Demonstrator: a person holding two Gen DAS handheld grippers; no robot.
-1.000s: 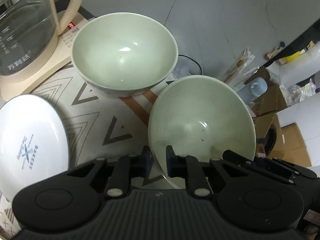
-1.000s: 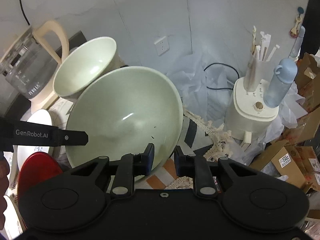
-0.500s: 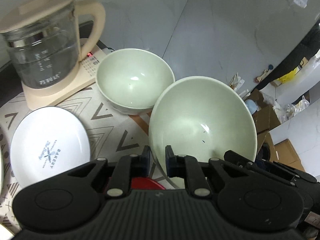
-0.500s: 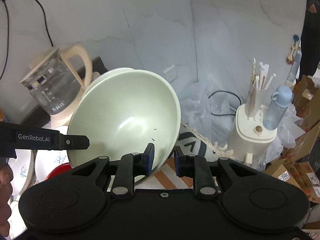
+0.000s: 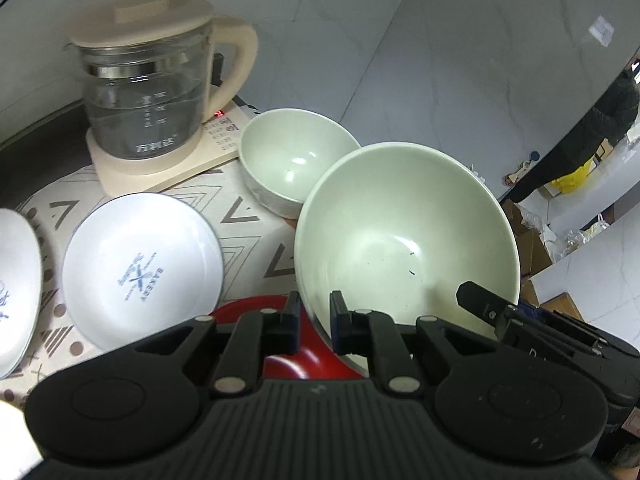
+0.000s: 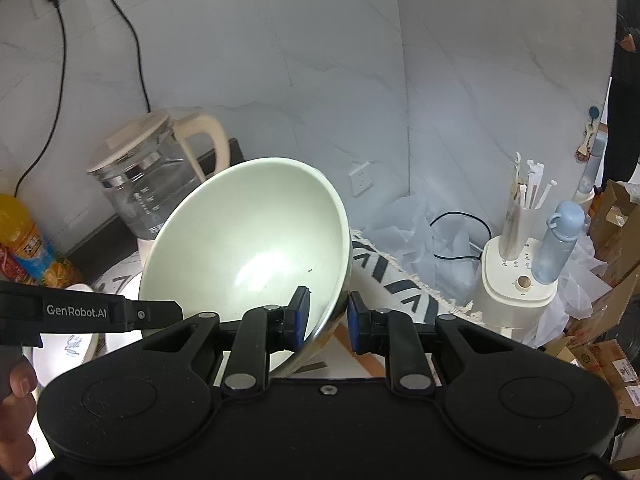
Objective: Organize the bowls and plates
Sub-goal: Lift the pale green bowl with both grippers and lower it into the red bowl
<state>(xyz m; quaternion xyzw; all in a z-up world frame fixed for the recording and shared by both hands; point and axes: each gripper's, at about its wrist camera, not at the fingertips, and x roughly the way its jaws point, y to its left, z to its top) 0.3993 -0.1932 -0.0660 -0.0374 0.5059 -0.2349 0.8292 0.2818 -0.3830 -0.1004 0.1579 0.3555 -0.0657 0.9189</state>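
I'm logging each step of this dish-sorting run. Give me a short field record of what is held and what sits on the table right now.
held item: large pale green bowl, tilted, clear of the table
left gripper: shut on the bowl's near rim
right gripper: shut on the bowl's opposite rim
second green bowl: upright on the patterned cloth, beside the kettle
white plate: flat on the cloth, blue print in its middle
red plate: under the left gripper, mostly hidden

Dim cool light, soft glare spots, fisheye-curved edges, slight blur
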